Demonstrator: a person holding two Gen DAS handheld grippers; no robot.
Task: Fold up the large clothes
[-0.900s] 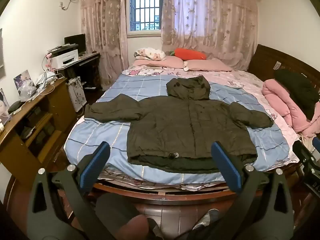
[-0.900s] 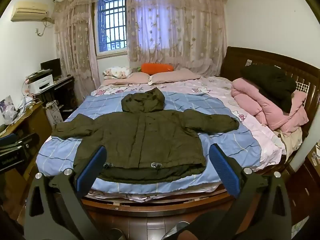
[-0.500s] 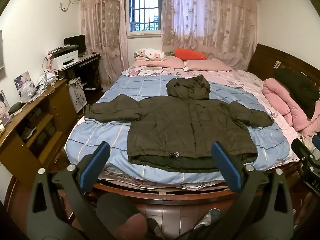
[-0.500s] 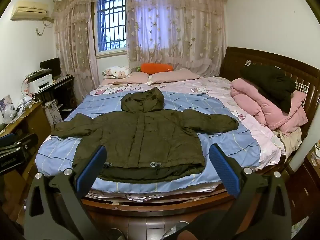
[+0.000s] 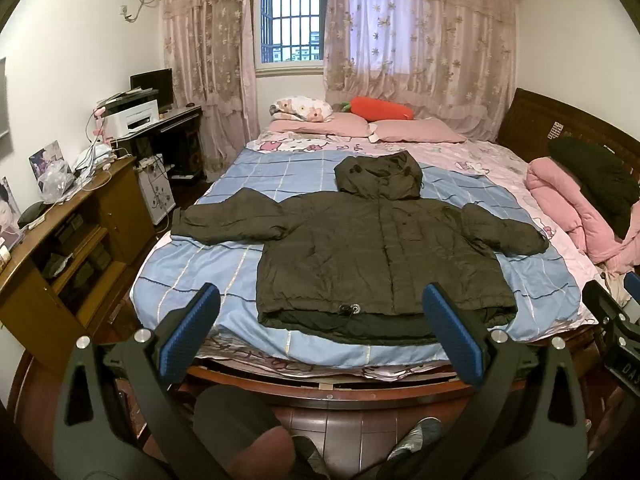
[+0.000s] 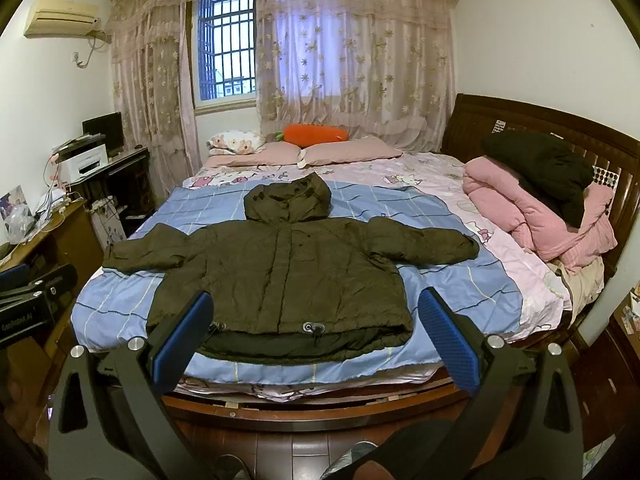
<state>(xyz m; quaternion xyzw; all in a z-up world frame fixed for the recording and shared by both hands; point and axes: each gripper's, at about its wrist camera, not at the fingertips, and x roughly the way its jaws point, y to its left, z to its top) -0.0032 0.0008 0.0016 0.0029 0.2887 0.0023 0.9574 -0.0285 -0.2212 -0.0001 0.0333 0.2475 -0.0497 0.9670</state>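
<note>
A dark olive hooded jacket (image 5: 380,248) (image 6: 280,264) lies spread flat on the bed, front up, sleeves out to both sides, hood toward the pillows, hem toward me. My left gripper (image 5: 320,320) hangs in front of the bed's foot, open wide, nothing between its blue pads (image 5: 188,328). Held the same way, my right gripper (image 6: 316,328) is open and empty, short of the jacket's hem. Each gripper shows at the edge of the other's view.
The bed (image 5: 180,280) carries a blue checked cover, pink pillows (image 5: 416,130) and an orange carrot cushion (image 5: 380,108). Pink bedding with a dark garment (image 6: 540,196) is piled on its right. A wooden cabinet (image 5: 72,240) and a desk with a printer stand left. A person's legs and feet are below.
Both views have shifted very slightly; the jacket lies as before and both grippers stay open.
</note>
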